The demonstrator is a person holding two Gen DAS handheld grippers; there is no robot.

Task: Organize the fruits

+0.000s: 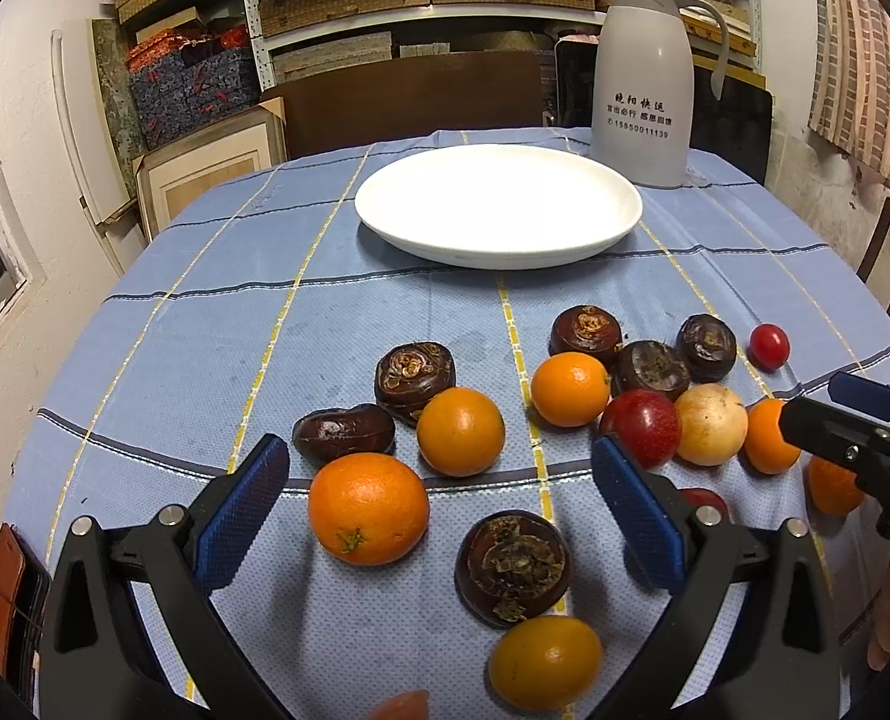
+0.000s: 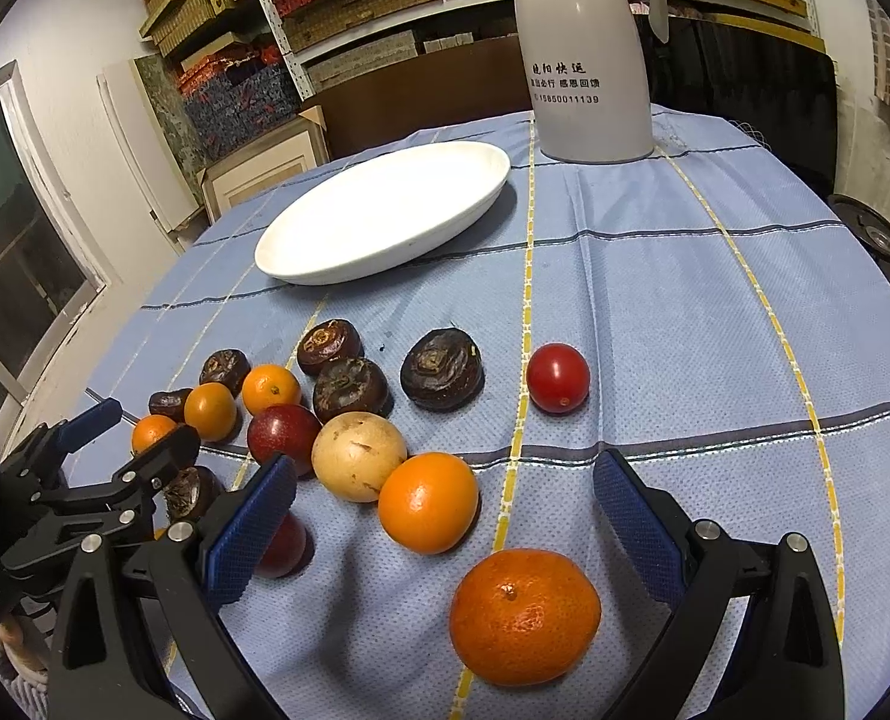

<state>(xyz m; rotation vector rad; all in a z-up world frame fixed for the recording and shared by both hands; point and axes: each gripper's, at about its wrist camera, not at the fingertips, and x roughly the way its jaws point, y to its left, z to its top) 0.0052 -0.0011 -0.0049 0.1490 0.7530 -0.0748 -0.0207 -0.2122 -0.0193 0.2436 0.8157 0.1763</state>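
Blue-padded jaws of both grippers stand wide apart w/ nothing between the pads. Left gripper hovers over the near fruit: a big orange just inside its left finger, a dark water chestnut nearer the right finger, a small yellow-orange citrus closest to the lens. Right gripper hangs over a mandarin — a smaller orange sits just beyond, touching a pale yellow round fruit. Next to that, a dark red plum-like fruit, then more brown chestnuts and small oranges in a loose cluster toward the left gripper. A cherry tomato lies apart on the right side.

All fruit rests on the blue checked tablecloth. Farther back the white plate holds nothing — fruit well short of it. Behind the plate, at the far edge, a white thermos jug w/ printed text; shelves of boxes beyond.
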